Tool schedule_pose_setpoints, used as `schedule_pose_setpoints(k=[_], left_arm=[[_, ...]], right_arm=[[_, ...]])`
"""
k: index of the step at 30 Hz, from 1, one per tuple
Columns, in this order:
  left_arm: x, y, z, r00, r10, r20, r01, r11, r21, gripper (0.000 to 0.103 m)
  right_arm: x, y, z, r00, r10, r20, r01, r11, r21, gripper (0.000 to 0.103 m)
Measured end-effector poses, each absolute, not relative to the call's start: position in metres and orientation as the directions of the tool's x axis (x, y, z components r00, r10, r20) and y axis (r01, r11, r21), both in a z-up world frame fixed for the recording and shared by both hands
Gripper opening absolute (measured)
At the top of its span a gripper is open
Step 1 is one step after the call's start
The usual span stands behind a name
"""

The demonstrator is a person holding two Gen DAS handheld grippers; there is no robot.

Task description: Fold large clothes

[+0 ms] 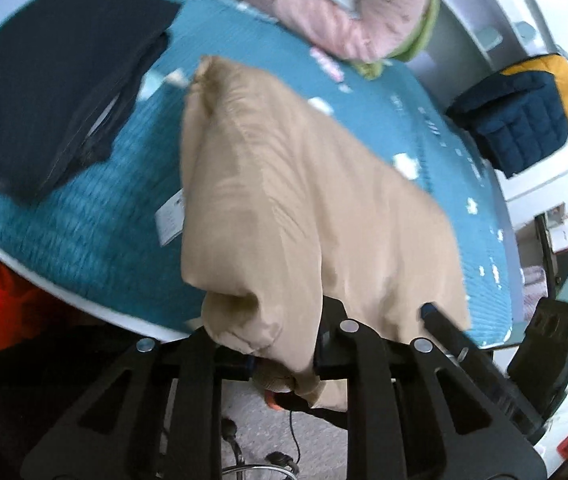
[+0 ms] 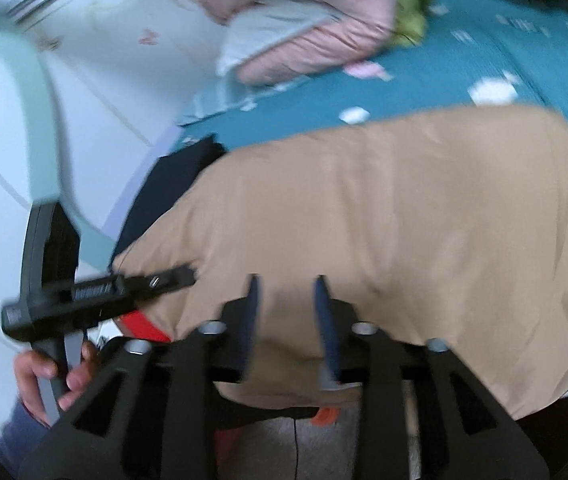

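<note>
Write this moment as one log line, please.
left gripper: clamps tan garment | right gripper: astride it, grip unclear | surface: teal bedspread

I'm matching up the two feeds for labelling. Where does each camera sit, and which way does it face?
Left wrist: on the left gripper, facing over the tan garment it grips, across the teal bedspread; the other gripper's finger shows at right.
Right wrist: on the right gripper, fingers apart around the garment's edge; the person's hand holds the left gripper.
Shared: garment, bedspread, pink quilted item.
</note>
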State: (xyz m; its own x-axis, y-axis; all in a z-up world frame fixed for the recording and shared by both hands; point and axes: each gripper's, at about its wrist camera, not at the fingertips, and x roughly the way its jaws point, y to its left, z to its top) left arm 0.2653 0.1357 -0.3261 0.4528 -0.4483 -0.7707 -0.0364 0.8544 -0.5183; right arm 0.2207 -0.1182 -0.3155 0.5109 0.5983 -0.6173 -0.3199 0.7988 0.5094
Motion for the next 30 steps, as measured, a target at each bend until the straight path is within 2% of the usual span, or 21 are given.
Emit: schedule_pose_setpoints(k=[4, 6, 15, 20, 21, 23, 24, 25, 27, 28, 30], left_arm=[[0.270, 0.111, -0.294, 0.456, -0.478, -0.751, 0.038, 0.853, -0.520, 0.018], [0.271, 0.103, -0.280, 0.456, -0.490, -0.743, 0.075, 0.853, -0.517, 0.018], [0.284, 0.048, -0.251, 0.411, -0.526, -0.745, 0.171, 0.847, -0.504, 0.018], [0.284, 0.027, -0.250, 0.386, -0.535, -0.752, 0.205, 0.844, -0.495, 0.018], [0.284, 0.023, -0.249, 0.384, -0.533, -0.754, 0.211, 0.845, -0.491, 0.018], [0.285, 0.018, -0.248, 0.385, -0.527, -0.758, 0.215, 0.850, -0.481, 0.019], [0.287, 0.016, -0.248, 0.387, -0.526, -0.757, 0.216, 0.850, -0.480, 0.023], [0.288, 0.014, -0.246, 0.395, -0.527, -0.753, 0.218, 0.850, -0.480, 0.026], [0.288, 0.015, -0.244, 0.398, -0.569, -0.719, 0.235, 0.821, -0.520, 0.046], [0.287, 0.015, -0.242, 0.394, -0.614, -0.683, 0.255, 0.788, -0.561, 0.050], [0.284, 0.017, -0.237, 0.408, -0.672, -0.618, 0.294, 0.737, -0.608, 0.074]], right_arm=[[0.201, -0.105, -0.298, 0.531, 0.635, -0.560, -0.416, 0.772, 0.481, 0.056], [0.196, -0.096, -0.294, 0.540, 0.622, -0.567, -0.446, 0.783, 0.434, 0.062], [0.202, -0.105, -0.289, 0.660, 0.518, -0.544, -0.392, 0.855, 0.340, 0.066], [0.217, -0.114, -0.289, 0.712, 0.484, -0.509, -0.352, 0.873, 0.338, 0.066], [0.220, -0.115, -0.290, 0.717, 0.480, -0.506, -0.346, 0.875, 0.339, 0.063], [0.229, -0.120, -0.294, 0.707, 0.497, -0.504, -0.342, 0.863, 0.372, 0.048], [0.234, -0.123, -0.296, 0.704, 0.500, -0.504, -0.333, 0.860, 0.387, 0.033], [0.237, -0.125, -0.297, 0.700, 0.506, -0.504, -0.328, 0.855, 0.402, 0.024], [0.237, -0.138, -0.298, 0.689, 0.543, -0.480, -0.319, 0.822, 0.472, 0.020], [0.238, -0.145, -0.299, 0.689, 0.554, -0.467, -0.306, 0.807, 0.506, 0.020], [0.241, -0.165, -0.302, 0.692, 0.567, -0.446, -0.257, 0.771, 0.582, 0.019]])
